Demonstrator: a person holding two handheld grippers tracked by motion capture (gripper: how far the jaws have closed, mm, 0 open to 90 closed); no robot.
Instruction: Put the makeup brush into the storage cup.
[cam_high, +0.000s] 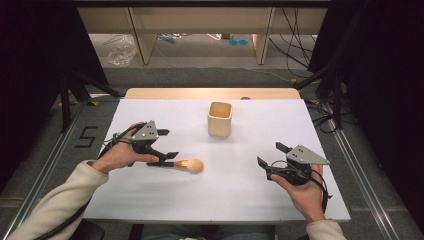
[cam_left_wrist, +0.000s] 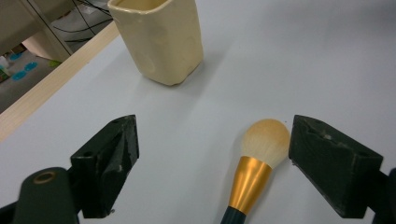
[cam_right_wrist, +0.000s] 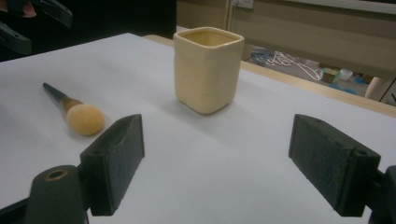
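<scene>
A makeup brush (cam_high: 189, 164) with a dark handle, gold ferrule and round tan head lies on the white table (cam_high: 240, 195). My left gripper (cam_high: 167, 144) is open over its handle end. In the left gripper view the brush (cam_left_wrist: 261, 149) lies between the jaws of the left gripper (cam_left_wrist: 215, 135), its head close to the right jaw, and the jaws are not touching it. A cream square cup (cam_high: 220, 119) stands upright further back. My right gripper (cam_high: 271, 154) is open and holds nothing. In its own view the right gripper (cam_right_wrist: 217, 135) faces the cup (cam_right_wrist: 208, 67) and the brush (cam_right_wrist: 77, 112).
A wooden strip (cam_high: 210, 93) runs along the table's far edge. Beyond it are floor cables and furniture legs. Dark stands flank the table on both sides. The other hand's gripper (cam_right_wrist: 28, 18) shows at the top left of the right gripper view.
</scene>
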